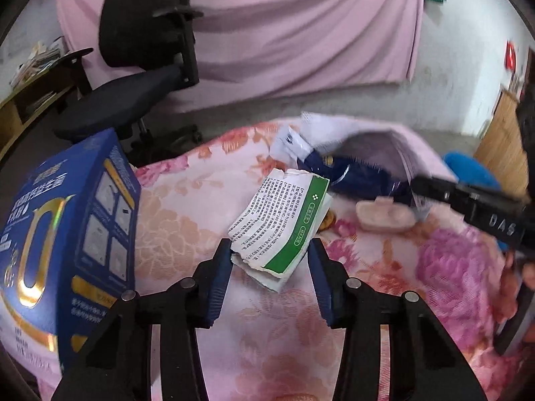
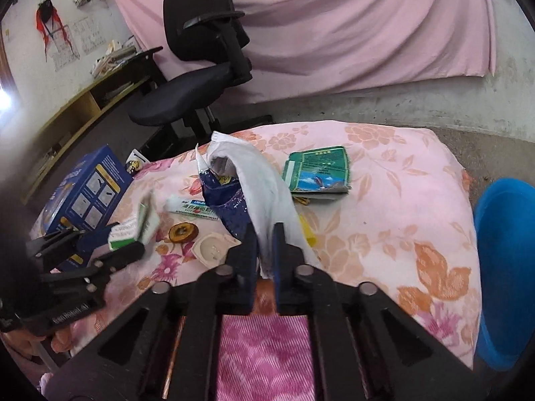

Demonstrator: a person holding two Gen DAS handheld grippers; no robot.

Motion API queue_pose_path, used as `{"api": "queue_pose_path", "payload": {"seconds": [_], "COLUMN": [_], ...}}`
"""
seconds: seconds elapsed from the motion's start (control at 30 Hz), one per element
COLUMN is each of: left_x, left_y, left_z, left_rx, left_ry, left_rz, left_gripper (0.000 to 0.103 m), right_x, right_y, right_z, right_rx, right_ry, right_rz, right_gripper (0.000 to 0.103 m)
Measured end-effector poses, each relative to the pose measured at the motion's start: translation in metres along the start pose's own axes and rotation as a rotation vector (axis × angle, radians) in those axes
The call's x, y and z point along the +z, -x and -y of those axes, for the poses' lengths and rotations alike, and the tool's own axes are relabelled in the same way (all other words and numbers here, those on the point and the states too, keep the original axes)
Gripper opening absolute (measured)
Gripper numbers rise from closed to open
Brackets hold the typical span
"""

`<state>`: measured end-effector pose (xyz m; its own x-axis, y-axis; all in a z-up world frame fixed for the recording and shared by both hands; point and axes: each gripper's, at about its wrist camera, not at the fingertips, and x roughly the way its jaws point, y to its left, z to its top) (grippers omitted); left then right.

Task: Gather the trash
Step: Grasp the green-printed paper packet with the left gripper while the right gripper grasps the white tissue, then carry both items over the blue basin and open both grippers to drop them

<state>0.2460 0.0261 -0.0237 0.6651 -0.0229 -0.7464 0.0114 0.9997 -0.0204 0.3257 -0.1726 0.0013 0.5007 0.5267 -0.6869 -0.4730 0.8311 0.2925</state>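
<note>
- The left gripper (image 1: 269, 250) is seen with its ribbed blue pads spread wide; a torn, flattened green-and-white carton (image 1: 279, 224) printed with small text lies between the tips, and whether it is touched cannot be told.
- The right gripper (image 2: 265, 234) is seen nearly closed, its pads pinched on the edge of a thin white plastic bag (image 2: 260, 180), which is held up with its mouth open.
- A crumpled, glittery dark-blue wrapper (image 2: 227, 207) is seen at the bag's mouth.
- Just beside the bag, a round beige plastic lid (image 2: 214, 249), a flat brown disc (image 2: 182, 232) and a toothpaste tube (image 2: 195, 209) are laid on the pink floral cloth (image 2: 401, 207).
- A flattened green box (image 2: 316, 170) is found farther back, well apart.
- A rigid blue box (image 1: 67, 234) with gold lettering stands at the left edge.
</note>
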Motion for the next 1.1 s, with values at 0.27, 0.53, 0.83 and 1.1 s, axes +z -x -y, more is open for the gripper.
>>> {"api": "queue_pose_path", "payload": {"seconds": [0.27, 0.53, 0.83, 1.1], "left_x": [-0.005, -0.002, 0.015, 0.054], "left_y": [0.026, 0.052, 0.084, 0.116], "left_z": [0.000, 0.015, 0.047, 0.102], "left_rx": [-0.080, -0.131, -0.176, -0.241], "left_ry": [0.106, 0.152, 0.127, 0.061], "left_rz": [0.068, 0.146, 0.283, 0.449], "left_gripper": [0.040, 0.040, 0.040, 0.040], "right_x": [-0.012, -0.018, -0.021, -0.025], "right_y": [0.040, 0.082, 0.136, 0.192], "right_z": [0.000, 0.003, 0.005, 0.017], "right_rx": [0.009, 0.001, -0.034, -0.106], "right_ry": [-0.026, -0.035, -0.026, -0.020], "right_rz": [0.130, 0.253, 0.437, 0.658], "right_gripper": [0.032, 0.032, 0.031, 0.031]}}
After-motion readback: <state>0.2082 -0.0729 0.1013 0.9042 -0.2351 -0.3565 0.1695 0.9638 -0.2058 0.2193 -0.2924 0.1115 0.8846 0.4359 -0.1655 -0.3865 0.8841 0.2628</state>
